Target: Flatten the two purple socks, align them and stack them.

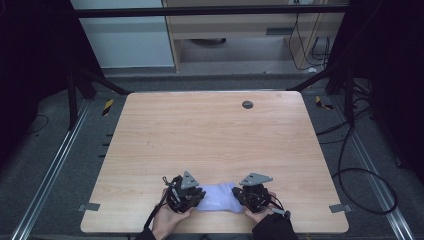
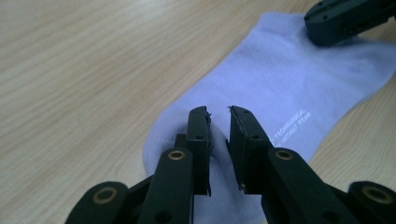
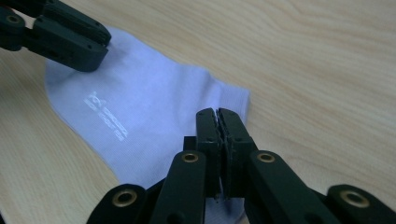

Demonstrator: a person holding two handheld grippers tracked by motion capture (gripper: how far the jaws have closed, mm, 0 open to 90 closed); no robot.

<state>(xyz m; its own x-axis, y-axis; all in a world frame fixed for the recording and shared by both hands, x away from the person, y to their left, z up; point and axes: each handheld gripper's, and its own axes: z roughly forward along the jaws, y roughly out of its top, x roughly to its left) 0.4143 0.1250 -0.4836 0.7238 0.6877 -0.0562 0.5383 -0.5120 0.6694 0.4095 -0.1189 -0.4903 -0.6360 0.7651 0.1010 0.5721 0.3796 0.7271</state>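
Sock (image 1: pixel 219 197) flat on the table (image 1: pixel 210 135), near its front edge, between the two grippers: left gripper (image 2: pixel 218 114) over one end, fingers (image 2: pixel 200 135) either side of a fold; right gripper (image 3: pixel 217 116) over the opposite end; bare tabletop beyond both fingertips

Both forearms come in low and close together. The left gripper (image 2: pixel 218 112) has its jaws slightly apart; the right gripper (image 3: pixel 218 112) has its jaws pressed together.
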